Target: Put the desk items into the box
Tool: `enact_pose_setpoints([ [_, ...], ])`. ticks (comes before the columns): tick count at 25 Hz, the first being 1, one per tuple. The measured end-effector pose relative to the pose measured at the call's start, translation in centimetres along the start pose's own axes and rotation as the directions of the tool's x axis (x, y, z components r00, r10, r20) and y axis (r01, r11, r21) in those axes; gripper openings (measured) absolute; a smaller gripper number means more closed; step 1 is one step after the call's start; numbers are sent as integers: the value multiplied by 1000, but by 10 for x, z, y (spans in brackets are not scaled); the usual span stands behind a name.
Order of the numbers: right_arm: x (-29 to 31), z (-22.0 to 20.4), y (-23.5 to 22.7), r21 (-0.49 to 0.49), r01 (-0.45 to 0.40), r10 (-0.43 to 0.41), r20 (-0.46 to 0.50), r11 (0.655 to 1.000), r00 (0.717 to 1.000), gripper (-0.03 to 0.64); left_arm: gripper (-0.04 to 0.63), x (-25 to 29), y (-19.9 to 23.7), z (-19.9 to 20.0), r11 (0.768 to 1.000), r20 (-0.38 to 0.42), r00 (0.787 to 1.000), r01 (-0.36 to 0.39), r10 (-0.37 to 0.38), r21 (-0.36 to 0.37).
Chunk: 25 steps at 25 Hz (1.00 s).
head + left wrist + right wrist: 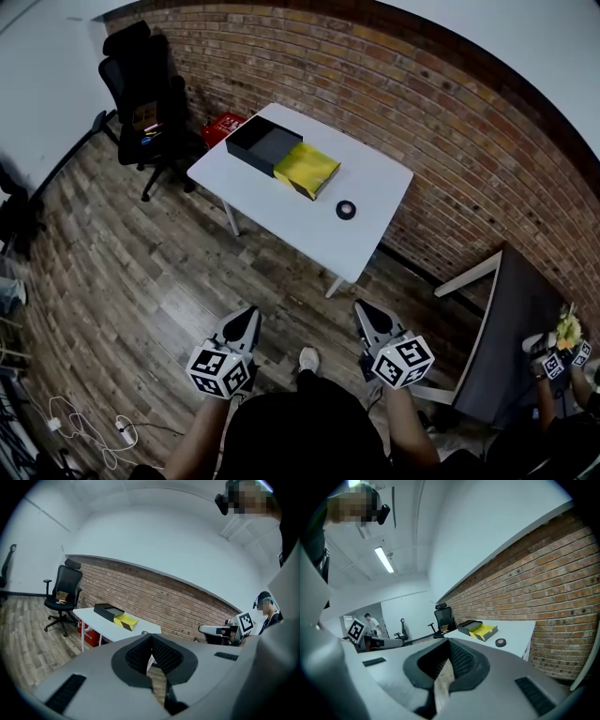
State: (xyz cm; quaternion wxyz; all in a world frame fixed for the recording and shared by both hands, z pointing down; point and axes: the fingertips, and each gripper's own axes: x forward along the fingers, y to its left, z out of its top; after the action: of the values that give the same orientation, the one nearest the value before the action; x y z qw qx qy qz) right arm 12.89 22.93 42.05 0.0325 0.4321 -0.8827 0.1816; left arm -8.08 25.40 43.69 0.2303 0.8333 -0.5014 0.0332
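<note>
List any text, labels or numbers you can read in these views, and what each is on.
No text is legible.
Red rectangular crate under the white rectangular table: pale print, too blurred to read.
Cubes on left claw and right claw: black-and-white square patterns only, no words.

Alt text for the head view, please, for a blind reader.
A white table holds an open black and yellow box and a tape roll. The left gripper and right gripper hang shut and empty, short of it.
</note>
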Motion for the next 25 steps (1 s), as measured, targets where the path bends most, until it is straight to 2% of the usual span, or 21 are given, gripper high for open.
enact_pose_setpoints([
  [12, 51, 29, -92, -23, -57, 56, -32, 998, 998, 20, 6, 101, -3, 28, 999, 18, 999, -38, 38, 1],
  [25, 76, 33, -120, -16, -97, 96, -60, 995, 994, 20, 6, 137, 5, 32, 997, -1, 997, -71, 71, -3],
])
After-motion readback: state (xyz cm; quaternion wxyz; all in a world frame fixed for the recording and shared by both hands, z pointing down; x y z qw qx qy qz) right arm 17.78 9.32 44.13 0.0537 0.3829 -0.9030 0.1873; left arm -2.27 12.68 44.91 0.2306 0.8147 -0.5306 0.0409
